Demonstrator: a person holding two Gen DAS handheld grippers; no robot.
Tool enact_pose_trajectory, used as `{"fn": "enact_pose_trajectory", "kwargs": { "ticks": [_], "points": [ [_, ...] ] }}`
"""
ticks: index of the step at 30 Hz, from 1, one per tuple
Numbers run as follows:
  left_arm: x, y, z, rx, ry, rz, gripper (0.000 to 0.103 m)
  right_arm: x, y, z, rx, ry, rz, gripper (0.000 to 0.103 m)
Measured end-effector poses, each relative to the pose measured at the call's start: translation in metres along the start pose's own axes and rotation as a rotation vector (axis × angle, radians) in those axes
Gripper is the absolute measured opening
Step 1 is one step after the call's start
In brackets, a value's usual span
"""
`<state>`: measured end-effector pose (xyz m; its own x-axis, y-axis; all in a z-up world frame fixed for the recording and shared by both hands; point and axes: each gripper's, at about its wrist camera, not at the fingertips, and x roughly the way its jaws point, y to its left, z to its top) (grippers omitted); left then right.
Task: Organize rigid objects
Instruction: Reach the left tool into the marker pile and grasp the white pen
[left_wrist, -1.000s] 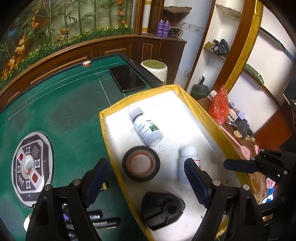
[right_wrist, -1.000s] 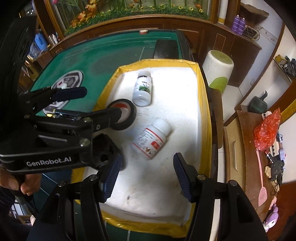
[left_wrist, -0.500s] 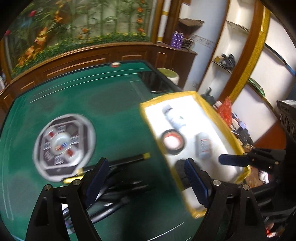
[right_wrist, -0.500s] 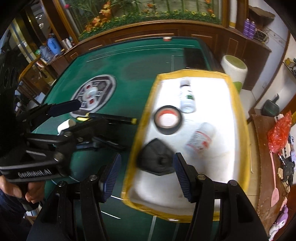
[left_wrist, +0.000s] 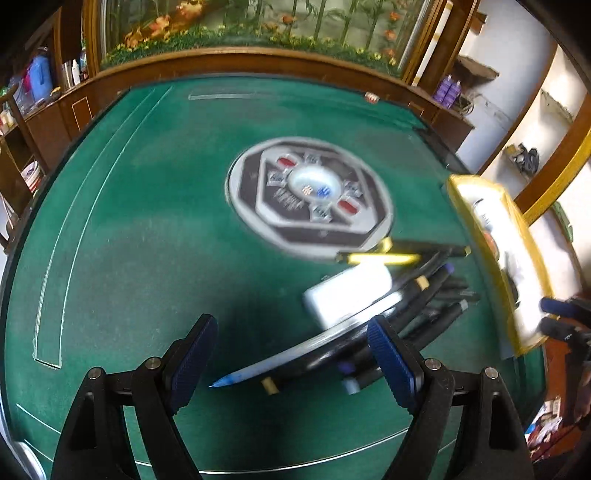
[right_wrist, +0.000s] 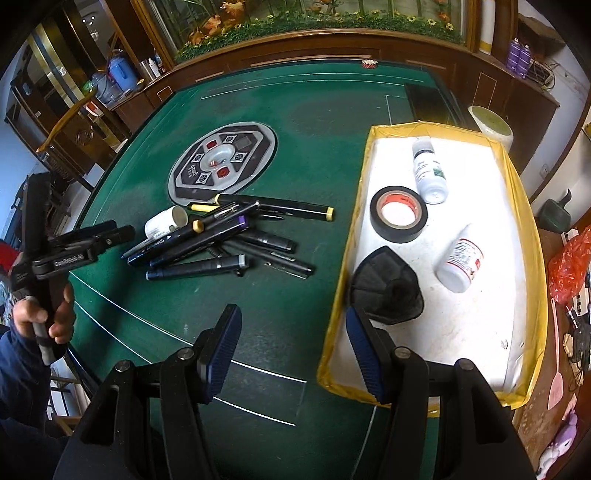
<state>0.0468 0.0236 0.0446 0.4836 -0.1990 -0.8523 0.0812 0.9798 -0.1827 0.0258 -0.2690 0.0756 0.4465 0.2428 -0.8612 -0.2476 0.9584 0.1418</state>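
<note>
left gripper (left_wrist: 291, 354) jaws apart, right gripper (right_wrist: 293, 350) likewise

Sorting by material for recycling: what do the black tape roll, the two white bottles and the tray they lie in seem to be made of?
Black tape roll: glossy vinyl-looking tape, likely on a card core, with an orange-red label.
White bottles: smooth opaque plastic, printed labels.
Tray: matte white base, possibly foam, its rim wrapped in shiny, wrinkled yellow tape.

A loose pile of dark pens and markers (right_wrist: 221, 240) and a small white bottle (right_wrist: 164, 221) lie on the green tabletop (right_wrist: 295, 147), while two white bottles (right_wrist: 428, 173), a black tape roll (right_wrist: 399, 214) and a black part (right_wrist: 388, 291) lie in the yellow-rimmed tray (right_wrist: 347, 258).
</note>
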Motion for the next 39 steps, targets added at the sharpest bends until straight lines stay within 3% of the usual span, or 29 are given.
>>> {"fn": "enact_pose_trajectory", "kwargs": {
  "ticks": [3, 5, 7, 10, 12, 15, 20, 23, 26, 32, 35, 38, 39],
  "points": [
    [0.01, -0.002, -0.007, 0.025, 0.045, -0.069, 0.086, 0.001, 0.007, 0.001, -0.007, -0.003, -0.001, 0.058],
    [0.017, -0.01, -0.015, 0.058, 0.076, -0.072, 0.086, 0.001, 0.012, 0.001, -0.013, -0.003, 0.0, 0.058],
    [0.021, -0.018, -0.021, 0.077, 0.095, -0.099, 0.078, 0.003, 0.017, 0.001, -0.015, -0.001, 0.003, 0.058],
    [0.021, -0.041, -0.033, 0.11, 0.142, -0.197, 0.063, 0.005, 0.024, 0.002, -0.022, 0.002, 0.008, 0.058],
    [0.015, -0.058, -0.041, 0.138, 0.156, -0.275, 0.062, 0.006, 0.029, 0.002, -0.027, 0.003, 0.016, 0.058],
    [0.005, -0.062, -0.043, 0.133, 0.15, -0.32, 0.062, 0.009, 0.035, 0.002, -0.032, 0.009, 0.021, 0.058],
    [0.006, -0.047, -0.033, 0.106, 0.133, -0.241, 0.061, 0.019, 0.036, 0.0, -0.014, 0.035, 0.035, 0.059],
    [0.011, -0.041, -0.032, 0.095, 0.137, -0.23, 0.046, 0.024, 0.037, -0.002, -0.006, 0.05, 0.045, 0.059],
    [0.018, -0.036, -0.031, 0.096, 0.154, -0.217, 0.041, 0.026, 0.039, -0.002, -0.006, 0.053, 0.048, 0.059],
    [0.025, -0.046, -0.021, 0.145, 0.142, -0.19, 0.04, 0.028, 0.036, -0.002, 0.004, 0.06, 0.044, 0.059],
    [0.035, -0.059, -0.017, 0.202, 0.164, -0.139, 0.028, 0.031, 0.036, -0.002, 0.008, 0.067, 0.046, 0.059],
    [0.038, -0.073, -0.018, 0.28, 0.148, -0.066, 0.024, 0.035, 0.037, -0.002, 0.009, 0.076, 0.052, 0.059],
    [0.039, -0.076, -0.019, 0.295, 0.143, -0.035, 0.013, 0.036, 0.038, -0.001, 0.01, 0.081, 0.053, 0.059]
  ]
}}
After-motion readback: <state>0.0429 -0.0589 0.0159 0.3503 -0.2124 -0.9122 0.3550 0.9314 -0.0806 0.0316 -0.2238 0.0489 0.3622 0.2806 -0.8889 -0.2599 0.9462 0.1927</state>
